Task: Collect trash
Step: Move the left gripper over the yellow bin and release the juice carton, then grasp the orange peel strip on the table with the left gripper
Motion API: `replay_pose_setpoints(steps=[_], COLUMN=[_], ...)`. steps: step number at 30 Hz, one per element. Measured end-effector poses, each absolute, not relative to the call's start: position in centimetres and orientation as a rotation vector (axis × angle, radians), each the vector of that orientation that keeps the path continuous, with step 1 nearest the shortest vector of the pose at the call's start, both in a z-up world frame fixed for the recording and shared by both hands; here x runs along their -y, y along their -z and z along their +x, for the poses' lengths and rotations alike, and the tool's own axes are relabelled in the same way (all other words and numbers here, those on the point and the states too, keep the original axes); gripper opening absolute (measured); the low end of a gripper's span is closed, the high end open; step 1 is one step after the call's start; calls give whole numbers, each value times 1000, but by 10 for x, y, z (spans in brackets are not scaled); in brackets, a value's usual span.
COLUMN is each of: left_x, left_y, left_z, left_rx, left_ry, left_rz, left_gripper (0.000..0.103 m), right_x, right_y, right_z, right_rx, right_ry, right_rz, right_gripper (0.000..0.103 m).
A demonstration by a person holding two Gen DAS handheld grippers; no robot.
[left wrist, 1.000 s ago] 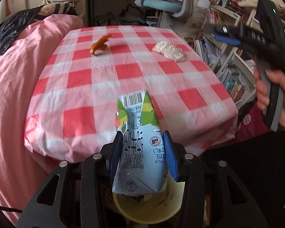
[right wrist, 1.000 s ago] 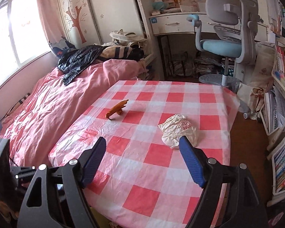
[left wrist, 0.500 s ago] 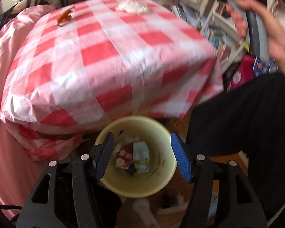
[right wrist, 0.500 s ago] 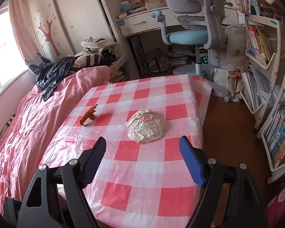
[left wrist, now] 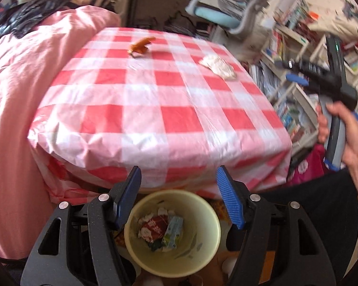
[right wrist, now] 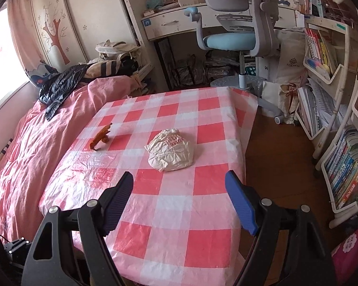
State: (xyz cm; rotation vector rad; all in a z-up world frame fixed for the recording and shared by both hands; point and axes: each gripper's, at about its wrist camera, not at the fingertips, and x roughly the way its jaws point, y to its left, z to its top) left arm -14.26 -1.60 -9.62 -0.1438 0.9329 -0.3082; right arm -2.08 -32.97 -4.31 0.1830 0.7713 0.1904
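My left gripper (left wrist: 179,186) is open and empty above a yellow trash bin (left wrist: 198,250) that stands below the table's near edge. The bin holds crumpled wrappers and the milk carton (left wrist: 173,232). A crumpled white paper bag (right wrist: 170,150) lies on the red-checked tablecloth (right wrist: 179,214), right of centre; it also shows in the left wrist view (left wrist: 218,65). My right gripper (right wrist: 179,188) is open and empty, hovering above the table short of the bag. An orange toy dinosaur (right wrist: 101,137) stands left of the bag.
A pink bed (right wrist: 23,155) borders the table's left side. A desk chair (right wrist: 236,31) and desk stand beyond the table. Bookshelves (right wrist: 341,143) line the right wall. Wooden floor runs along the table's right.
My left gripper opened and dropped the milk carton into the yellow bin, then tilted back up toward the table. My right gripper moved closer to the white paper bag.
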Motion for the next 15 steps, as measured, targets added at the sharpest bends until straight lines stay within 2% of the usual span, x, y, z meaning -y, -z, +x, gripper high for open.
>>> replay_pose_setpoints(steps=[7,15], left_x=[2,-17], left_y=[75,55], left_z=[-107,-6], left_rx=[-868,-822], left_ry=[210,104], left_rz=[-167,-156], left_gripper=[63,63], right_x=[321,291], right_y=[67,75], right_z=[-4,47], right_rx=[-776,-749], right_ry=[-175,-227], right_rz=[102,12], right_gripper=[76,74])
